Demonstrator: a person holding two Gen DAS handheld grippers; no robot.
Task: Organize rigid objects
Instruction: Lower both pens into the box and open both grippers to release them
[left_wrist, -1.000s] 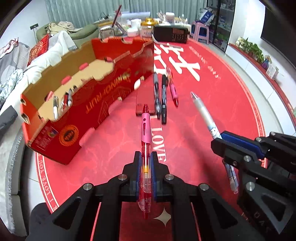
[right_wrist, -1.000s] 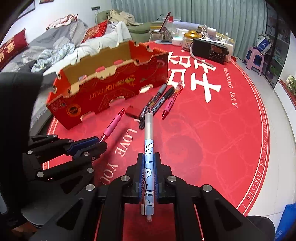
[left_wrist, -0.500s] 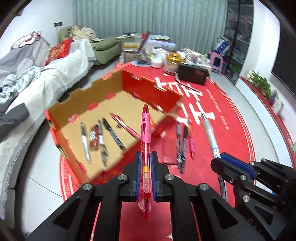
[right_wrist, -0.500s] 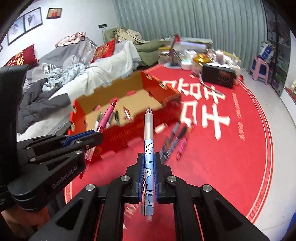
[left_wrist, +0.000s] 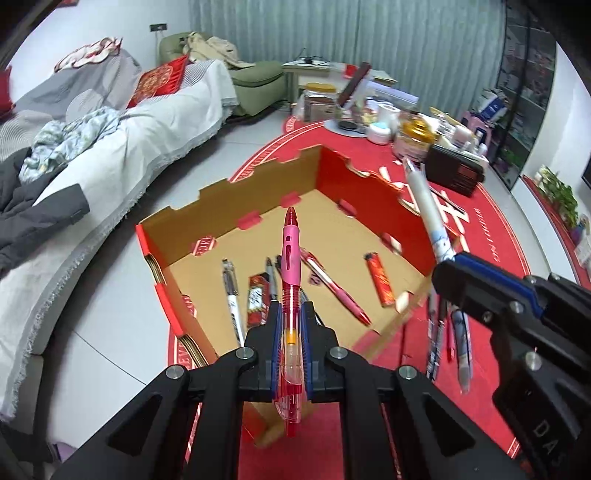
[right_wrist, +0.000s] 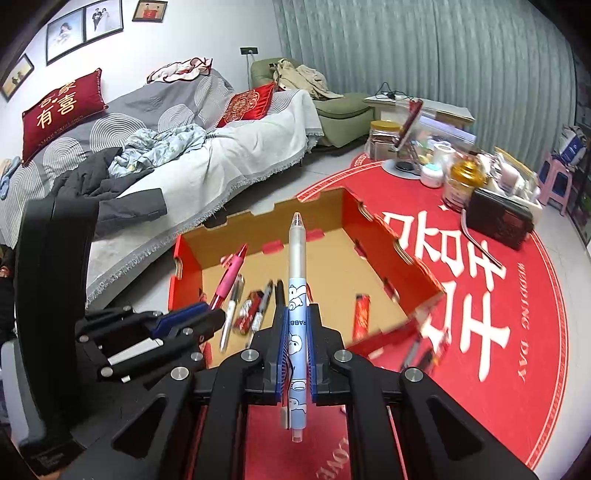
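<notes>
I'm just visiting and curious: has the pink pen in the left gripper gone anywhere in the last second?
Yes. The pink pen, clamped in the left gripper, was above the red mat beside the box; now it is over the box's open inside.

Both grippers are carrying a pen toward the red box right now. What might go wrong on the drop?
1. The left gripper and right gripper sit close together over the red cardboard box; they may bump.
2. The white pen appears to be above the box's near wall, so released now it might strike the rim and fall onto the red rug.
3. The pink pen could land on the pens and lighter already inside and bounce.
</notes>
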